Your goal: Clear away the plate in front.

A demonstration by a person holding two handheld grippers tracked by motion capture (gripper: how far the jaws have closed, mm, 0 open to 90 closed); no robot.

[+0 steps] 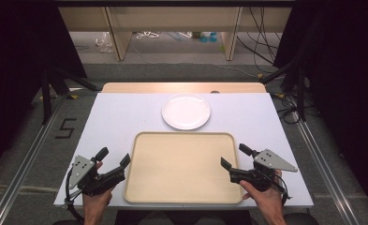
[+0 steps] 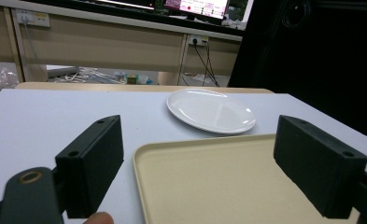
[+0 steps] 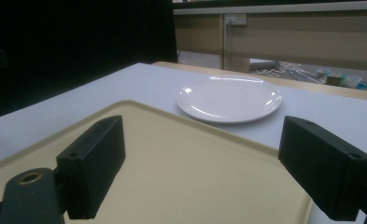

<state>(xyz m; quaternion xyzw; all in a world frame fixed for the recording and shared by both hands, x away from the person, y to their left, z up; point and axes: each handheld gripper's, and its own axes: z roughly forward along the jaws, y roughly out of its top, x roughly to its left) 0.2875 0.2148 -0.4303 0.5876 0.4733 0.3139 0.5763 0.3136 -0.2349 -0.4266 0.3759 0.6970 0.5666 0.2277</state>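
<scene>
While the tray point(image 1: 181, 166) lies bare, each tool, left point(image 1: 114, 156) and right point(image 1: 236, 156), flanks it wide open and empty, likely to lift it.

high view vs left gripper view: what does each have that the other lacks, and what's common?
High view: both hands, the left gripper and the right gripper, each open beside the tray, and a "5" marked on the floor.
Left gripper view: lit monitor screens and wall sockets past the table.
Both: the white plate lying empty just beyond the empty tray on the table.
</scene>
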